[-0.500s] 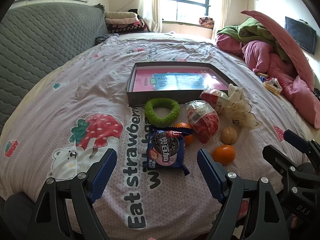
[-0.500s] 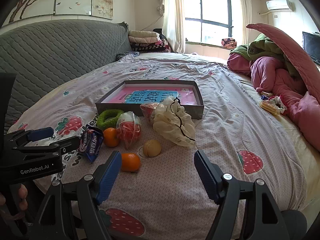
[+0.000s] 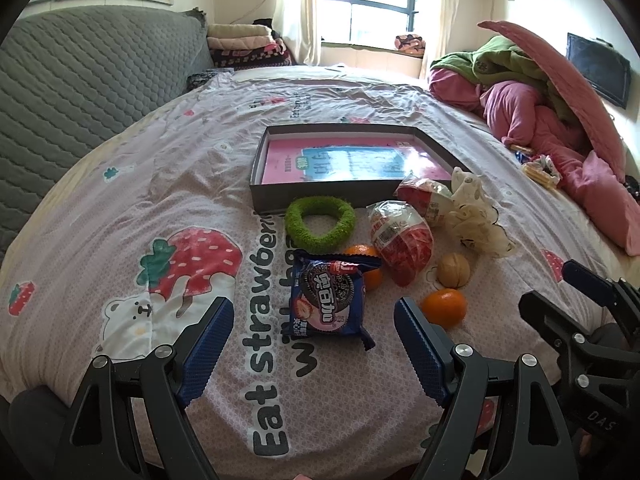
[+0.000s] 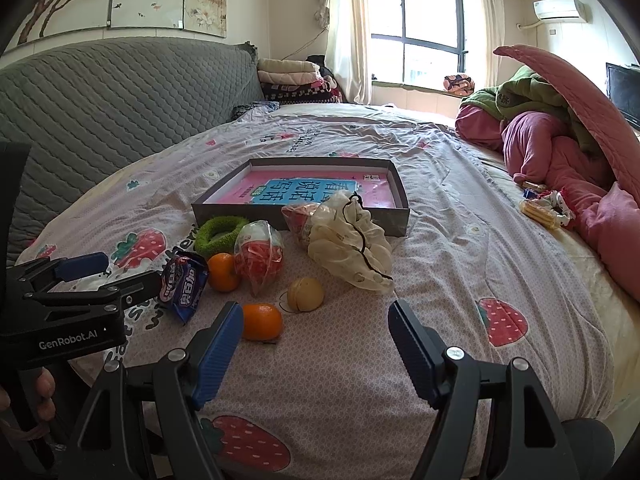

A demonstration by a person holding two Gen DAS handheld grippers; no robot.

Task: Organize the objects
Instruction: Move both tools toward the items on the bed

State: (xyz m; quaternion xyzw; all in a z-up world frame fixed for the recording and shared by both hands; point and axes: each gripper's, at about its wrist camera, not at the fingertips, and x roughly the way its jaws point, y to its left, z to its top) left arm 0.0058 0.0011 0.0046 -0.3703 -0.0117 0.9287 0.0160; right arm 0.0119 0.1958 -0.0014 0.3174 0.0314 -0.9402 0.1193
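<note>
A grey shallow box with a pink book inside lies on the bed. In front of it lie a green fuzzy ring, two red snack bags, a cream cloth pouch, two oranges, a walnut-like ball and a blue cookie packet. My left gripper is open, just short of the cookie packet. My right gripper is open, near the front orange.
The bed has a strawberry-print sheet. A grey quilted headboard stands at the left. Pink and green bedding is piled at the right, with a snack wrapper beside it.
Both grippers have shifted very slightly; the objects on the bed have not moved.
</note>
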